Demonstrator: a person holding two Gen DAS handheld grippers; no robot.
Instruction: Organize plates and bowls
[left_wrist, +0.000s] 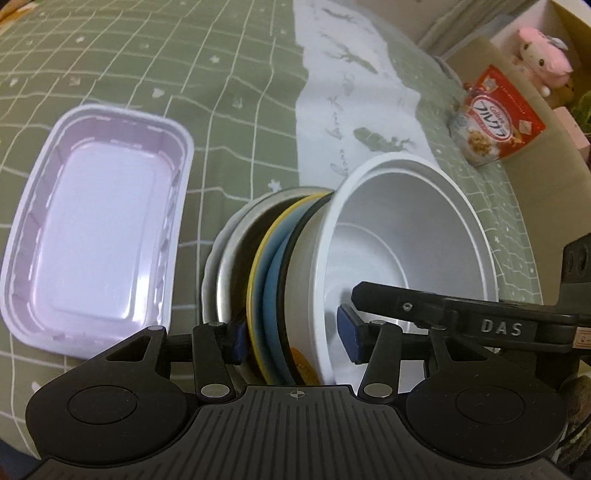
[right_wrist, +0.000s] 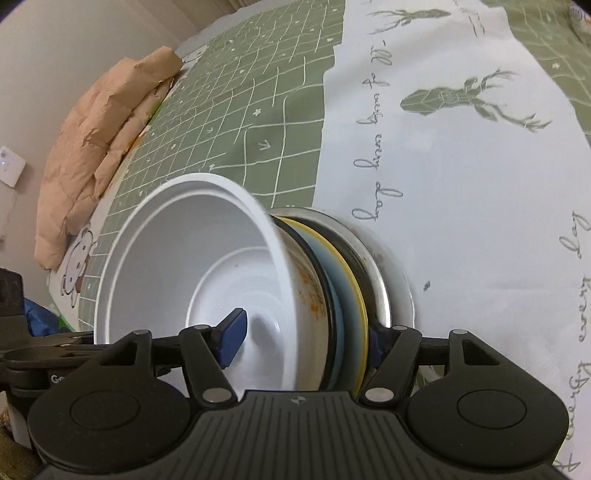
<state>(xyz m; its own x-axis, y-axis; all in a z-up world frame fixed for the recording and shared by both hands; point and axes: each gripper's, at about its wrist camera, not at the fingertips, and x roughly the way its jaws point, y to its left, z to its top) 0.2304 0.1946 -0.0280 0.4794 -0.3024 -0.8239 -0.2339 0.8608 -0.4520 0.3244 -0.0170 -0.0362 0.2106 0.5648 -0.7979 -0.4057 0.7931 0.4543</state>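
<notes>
With the nested stack of plates and bowls (left_wrist: 291, 280) clamped half-open between both the left gripper (left_wrist: 295, 339) and right gripper (right_wrist: 303, 339), it should be kept level and lowered gently into the lilac tray (left_wrist: 96, 229).

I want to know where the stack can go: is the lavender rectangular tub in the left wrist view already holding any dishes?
No, the lavender tub shows only its bare floor, and the stack of dishes sits outside it.

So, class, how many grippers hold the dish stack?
2: the left gripper and right gripper each clamp the dish stack, one pad inside the white bowl.
</notes>
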